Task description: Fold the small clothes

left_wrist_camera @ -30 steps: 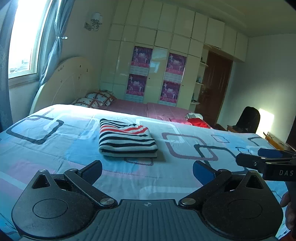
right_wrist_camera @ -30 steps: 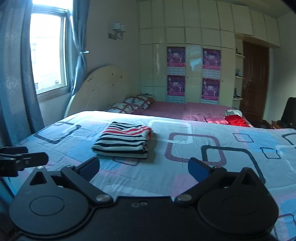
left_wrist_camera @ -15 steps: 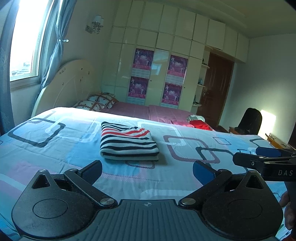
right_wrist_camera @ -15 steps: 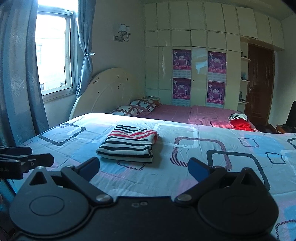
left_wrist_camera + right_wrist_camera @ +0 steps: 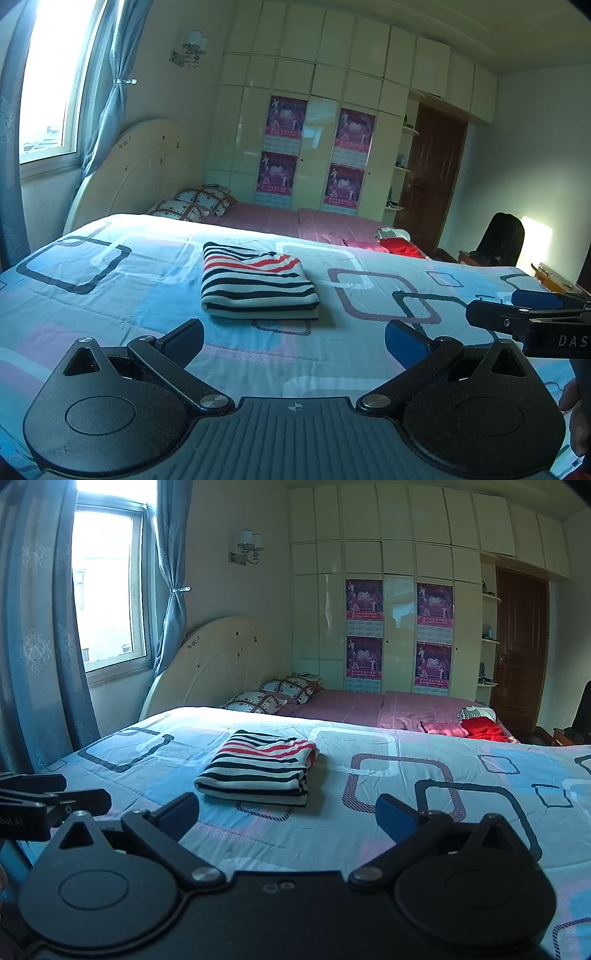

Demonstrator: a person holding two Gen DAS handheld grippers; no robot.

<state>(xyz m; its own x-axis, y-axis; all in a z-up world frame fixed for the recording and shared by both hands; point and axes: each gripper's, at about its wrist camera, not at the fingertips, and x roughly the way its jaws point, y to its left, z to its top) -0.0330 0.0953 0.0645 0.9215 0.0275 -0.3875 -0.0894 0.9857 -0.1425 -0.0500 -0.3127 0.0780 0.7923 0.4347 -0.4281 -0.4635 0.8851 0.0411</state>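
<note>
White letters "DAS" show on the right tongs; "bot.AI" on the left tongs.

Both wrist cameras sat low over the near edge of the bedspread, looking forward across the bed toward the wardrobe wall. Left view sat further left and caught the right gripper at its right edge; right view caught the left gripper at its left edge. Both shared the folded striped garment mid-bed, well ahead.
</note>
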